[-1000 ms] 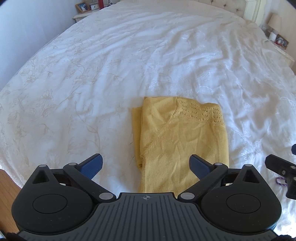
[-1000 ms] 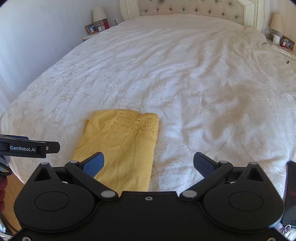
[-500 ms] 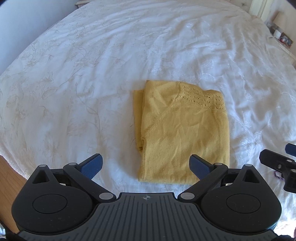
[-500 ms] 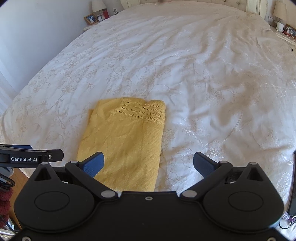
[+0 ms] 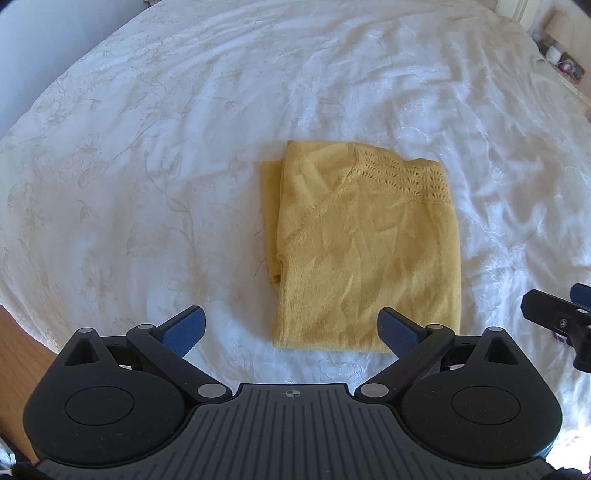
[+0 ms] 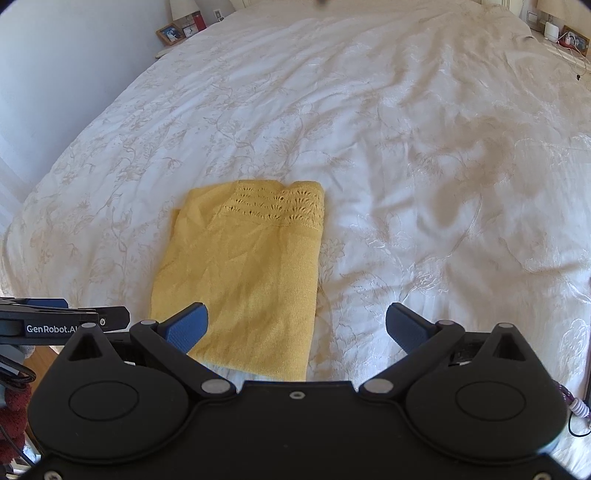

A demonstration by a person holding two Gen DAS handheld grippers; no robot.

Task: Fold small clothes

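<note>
A yellow knitted garment [image 5: 365, 243] lies folded into a rectangle on the white bedspread [image 5: 184, 147], with a lace band along its far edge. It also shows in the right wrist view [image 6: 247, 266]. My left gripper [image 5: 291, 328] is open and empty, held above the garment's near edge. My right gripper [image 6: 295, 325] is open and empty, above the garment's near right corner. The right gripper's tip shows at the right edge of the left wrist view [image 5: 554, 317]. The left gripper shows at the left of the right wrist view [image 6: 62, 317].
The white floral bedspread [image 6: 406, 129] spreads far beyond the garment. A bedside table with photo frames and a lamp [image 6: 181, 26] stands at the far left, another [image 6: 565, 37] at the far right. Wooden floor [image 5: 18, 350] shows past the bed's near left edge.
Both grippers have risen and tilted down over the garment, so it sits further from the fingers in both views. Both stay open. The garment has not moved.
</note>
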